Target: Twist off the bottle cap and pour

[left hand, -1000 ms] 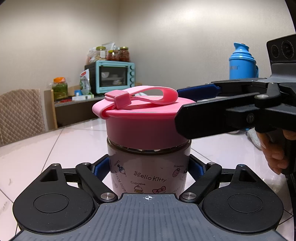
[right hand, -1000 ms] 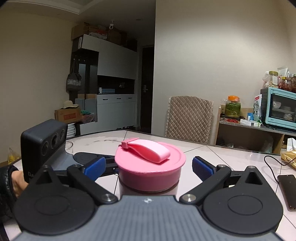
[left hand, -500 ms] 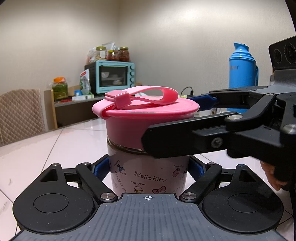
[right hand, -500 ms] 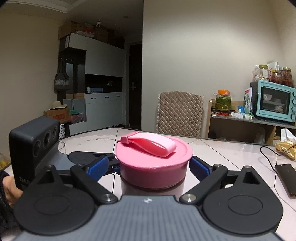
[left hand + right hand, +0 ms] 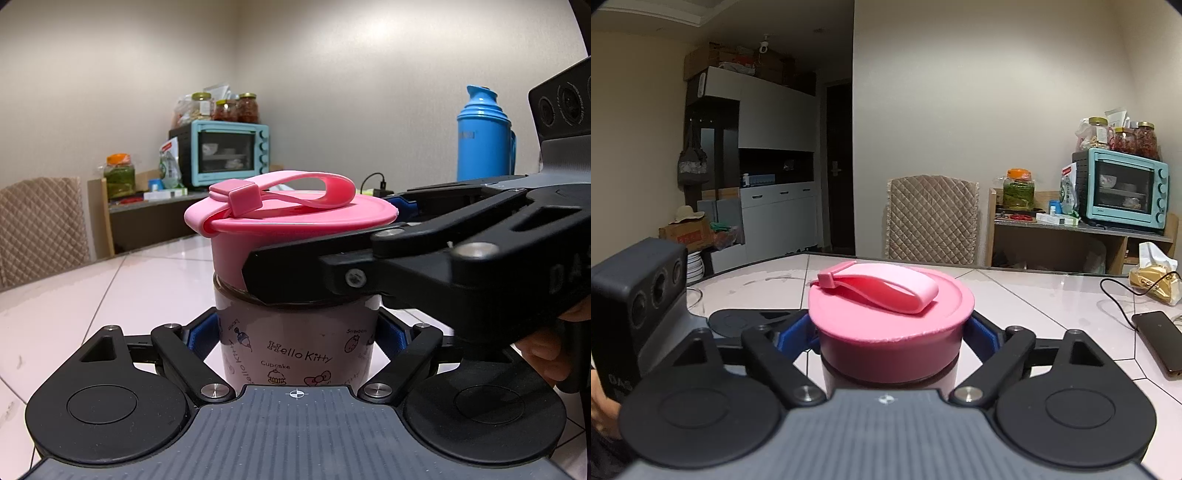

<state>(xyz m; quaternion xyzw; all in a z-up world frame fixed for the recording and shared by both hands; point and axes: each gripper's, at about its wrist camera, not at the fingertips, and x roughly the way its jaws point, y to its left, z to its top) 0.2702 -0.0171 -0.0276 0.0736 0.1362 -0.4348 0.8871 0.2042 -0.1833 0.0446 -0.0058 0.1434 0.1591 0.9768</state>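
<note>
Left wrist: one bottle (image 5: 295,343); two tools.

White tiled table (image 5: 1034,295), quilted chair back (image 5: 932,218) beyond the fingers, teal toaster oven (image 5: 1123,188) topped with jars (image 5: 1123,136) far right of the fingers, black phone (image 5: 1160,339) with cable beside the right finger, blue thermos (image 5: 484,136) beyond the right finger.
</note>
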